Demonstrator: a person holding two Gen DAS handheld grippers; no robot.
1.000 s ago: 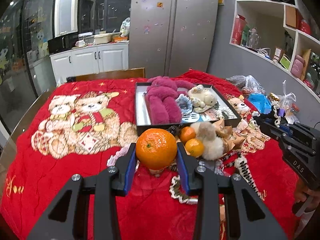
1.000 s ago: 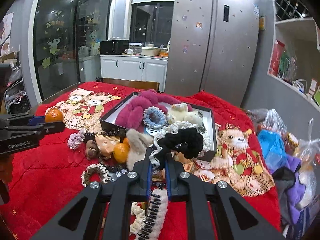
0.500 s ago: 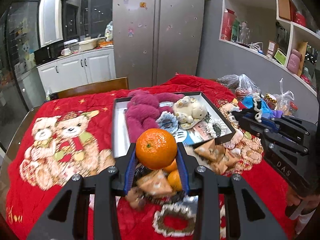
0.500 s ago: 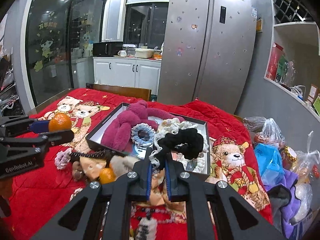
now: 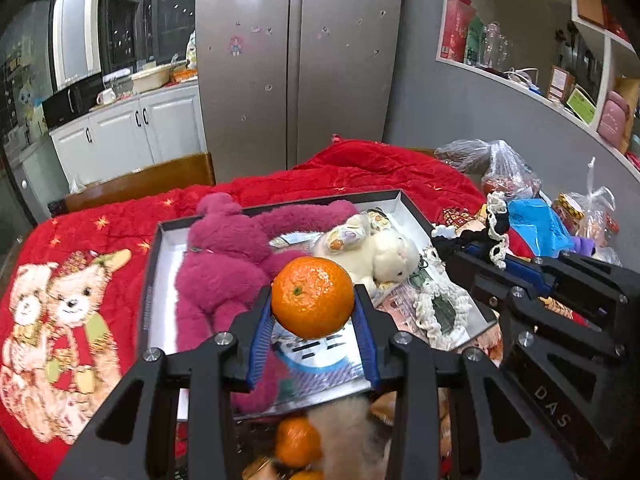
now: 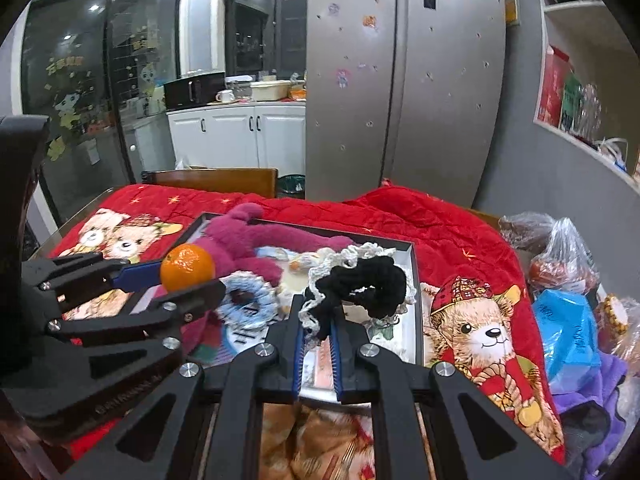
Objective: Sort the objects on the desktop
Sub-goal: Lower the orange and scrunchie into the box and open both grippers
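At centre of the left wrist view: my left gripper (image 5: 313, 320), jaws part open and clamped on a mandarin (image 5: 312, 297), blue pads pressing both sides. A second ago this fruit hung over the loose pile on the red quilt (image 5: 100, 232), short of the tray; now it hangs over the near end of the black tray (image 5: 149, 280), above a blue-and-white printed item lying inside.

At lower centre of the right wrist view: my right gripper (image 6: 318, 344), jaws fully closed on a black scrunchie with white lace trim (image 6: 360, 280). It too has advanced from over the pile to the tray's near edge.

Tray contents, upper middle of both views: magenta plush (image 5: 224, 264), cream plush (image 5: 380, 252), pale blue scrunchie (image 6: 244, 304).

Remaining outside, bottom edge of the left view: two more mandarins (image 5: 298, 440), blurred.

Assessment: both items look ready for release into the tray; sorting appears partway through.
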